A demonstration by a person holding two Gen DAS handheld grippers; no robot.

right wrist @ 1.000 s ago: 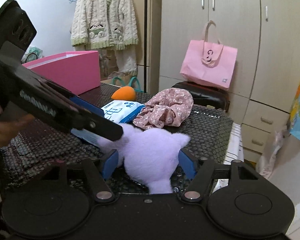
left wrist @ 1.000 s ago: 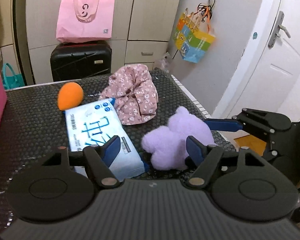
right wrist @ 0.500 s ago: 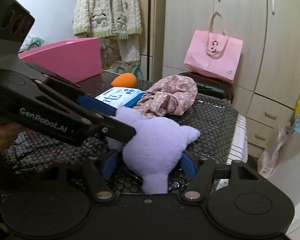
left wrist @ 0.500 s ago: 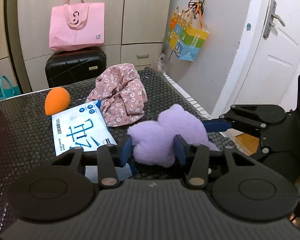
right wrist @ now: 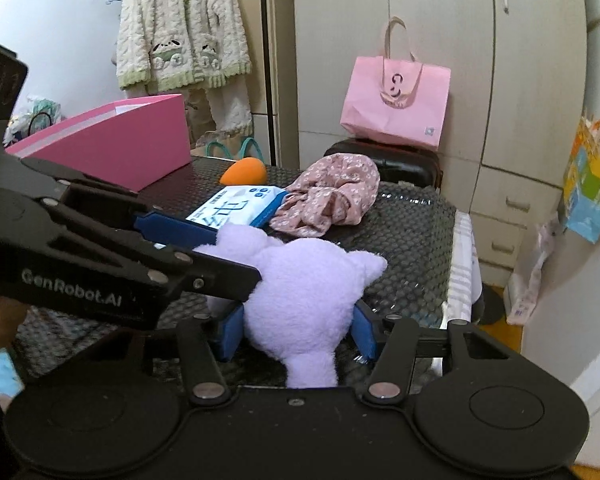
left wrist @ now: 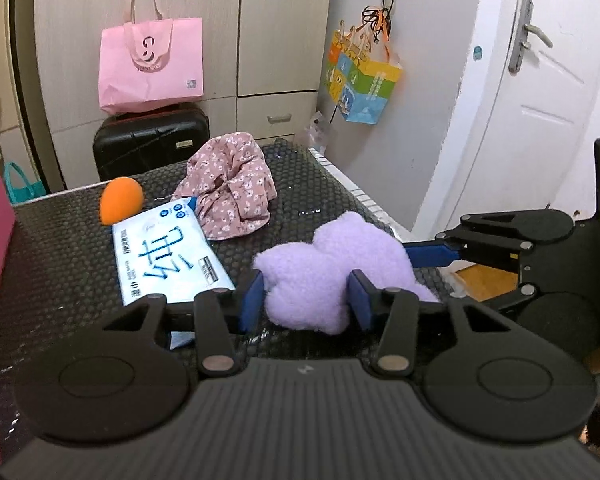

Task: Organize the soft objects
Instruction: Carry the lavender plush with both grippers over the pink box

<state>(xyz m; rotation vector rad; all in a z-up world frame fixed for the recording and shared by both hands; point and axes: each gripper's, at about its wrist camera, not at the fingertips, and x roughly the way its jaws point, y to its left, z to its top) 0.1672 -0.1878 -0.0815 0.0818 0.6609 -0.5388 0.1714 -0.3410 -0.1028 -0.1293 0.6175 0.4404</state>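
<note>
Since a second ago my left gripper has clamped the fluffy lilac plush toy; my right gripper is closing around it from three o'clock. Plush sits on the counter, pink box at ten o'clock.

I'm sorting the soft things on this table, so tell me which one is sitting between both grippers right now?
The purple plush toy. The left gripper and the closing right gripper both bracket it; the floral cloth, wipes pack and orange sponge lie apart behind.
</note>
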